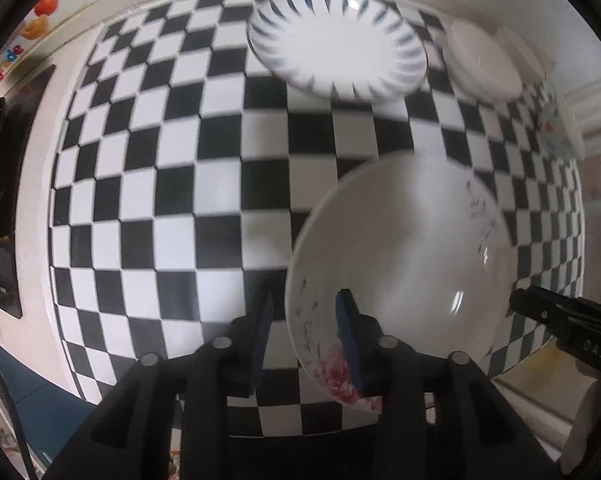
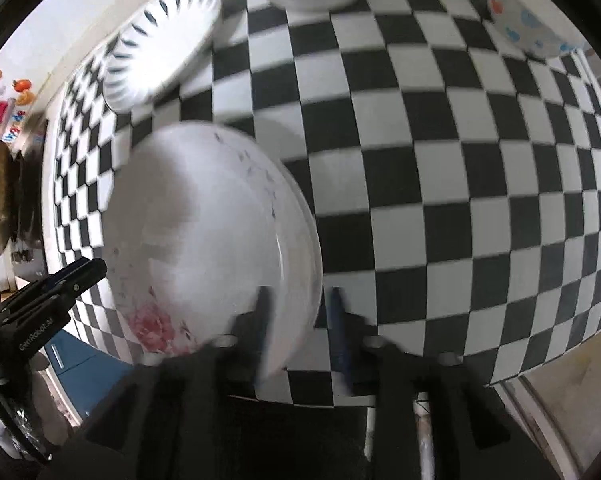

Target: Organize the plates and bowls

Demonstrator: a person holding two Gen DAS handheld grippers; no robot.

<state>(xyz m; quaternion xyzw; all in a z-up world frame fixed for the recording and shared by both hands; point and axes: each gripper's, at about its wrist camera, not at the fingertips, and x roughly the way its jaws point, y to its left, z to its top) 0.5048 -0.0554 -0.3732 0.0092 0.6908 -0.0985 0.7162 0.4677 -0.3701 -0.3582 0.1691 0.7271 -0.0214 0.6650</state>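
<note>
White ceramic bowl w/ pink flower print point(image 1: 400, 260) sits near front edge of black-and-white checkered table point(image 1: 160, 200), both claws at its rim. Left claw point(image 1: 306, 332) straddles the near-left rim, one blue pad inside the bowl, one outside; there's a gap on the outer side, so apart, not clamped. Right claw point(image 2: 300, 320) likewise straddles the opposite rim w/ fingers apart, not yet pinching as far as blur allows. White plate w/ blue dash rim point(image 1: 336, 44) lies at far side, plain white shallow bowl point(image 1: 484, 64) beside it, small bowl w/ red & blue spots point(image 2: 528, 12) at far right. To do this well, IMO: close both claws evenly on rim, seat pads deep enough, lift level so glazed ceramic won't slip, then move toward the other bowls & nest gently.
</note>
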